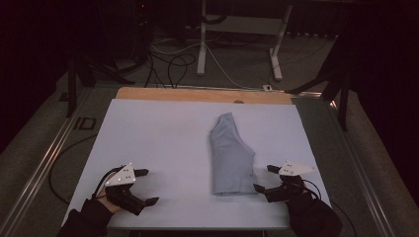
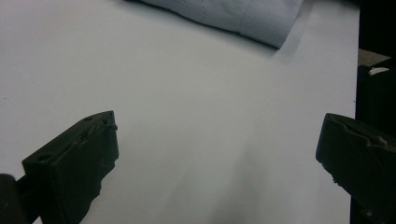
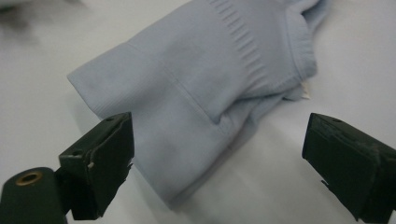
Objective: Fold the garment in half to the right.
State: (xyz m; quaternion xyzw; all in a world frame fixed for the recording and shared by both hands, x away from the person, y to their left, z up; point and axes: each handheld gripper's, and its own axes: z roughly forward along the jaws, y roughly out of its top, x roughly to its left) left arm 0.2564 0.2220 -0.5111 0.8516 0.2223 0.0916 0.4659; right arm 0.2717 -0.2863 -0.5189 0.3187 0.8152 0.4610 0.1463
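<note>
At the tabletop's (image 1: 148, 128) near edge we see the left gripper (image 1: 146, 186) by the left corner, jaws spread wide over bare white surface. Toward the near right corner, the right gripper (image 1: 265, 178) also gapes wide, one jaw just beside the hem of a folded pale blue knit garment (image 1: 231, 155), soft and ribbed. Farther off, a wooden strip (image 1: 197, 94) borders the far edge; beyond it, cables (image 1: 173, 61) and white desk legs (image 1: 201, 44) fade into darkness.

left tongs (image 1: 146, 187) agape, right tongs (image 1: 264, 178) agape (both low)
</note>
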